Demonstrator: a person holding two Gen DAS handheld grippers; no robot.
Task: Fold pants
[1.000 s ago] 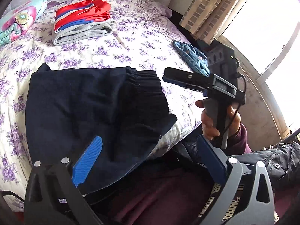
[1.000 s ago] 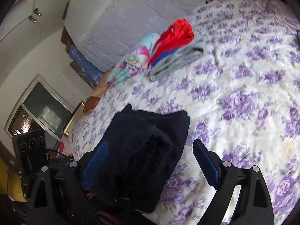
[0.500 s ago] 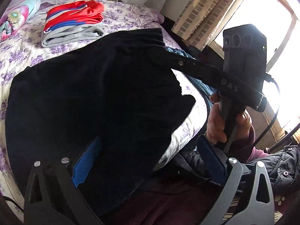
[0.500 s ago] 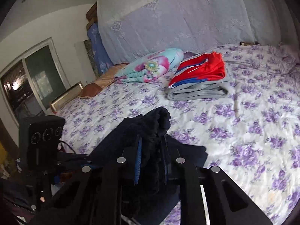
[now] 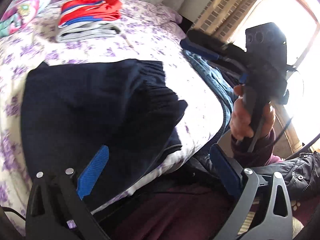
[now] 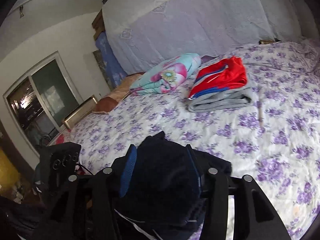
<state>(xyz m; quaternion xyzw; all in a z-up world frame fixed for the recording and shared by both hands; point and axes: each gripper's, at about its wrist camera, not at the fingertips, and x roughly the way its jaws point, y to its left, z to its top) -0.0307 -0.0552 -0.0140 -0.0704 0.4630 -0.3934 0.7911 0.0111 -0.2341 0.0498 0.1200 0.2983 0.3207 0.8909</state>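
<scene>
Your left gripper sits at the bottom of its frame with the blue pads spread wide and released; the left pad overlaps the dark navy pants, and nothing lies between the fingers. Your right gripper, at the lower centre of its frame, has its pads partly parted with a bunched fold of the pants between them; whether they press the cloth you cannot tell. In the left view the same tool appears at upper right, held in your hand, clear of the fabric.

The pants lie folded on the purple-flowered bedspread at centre left, ribbed waistband toward the right, near the bed's edge. At upper left sits a stack of red, blue and grey clothes; a floral bundle lies beside it. Blue denim hangs at the bed's right edge.
</scene>
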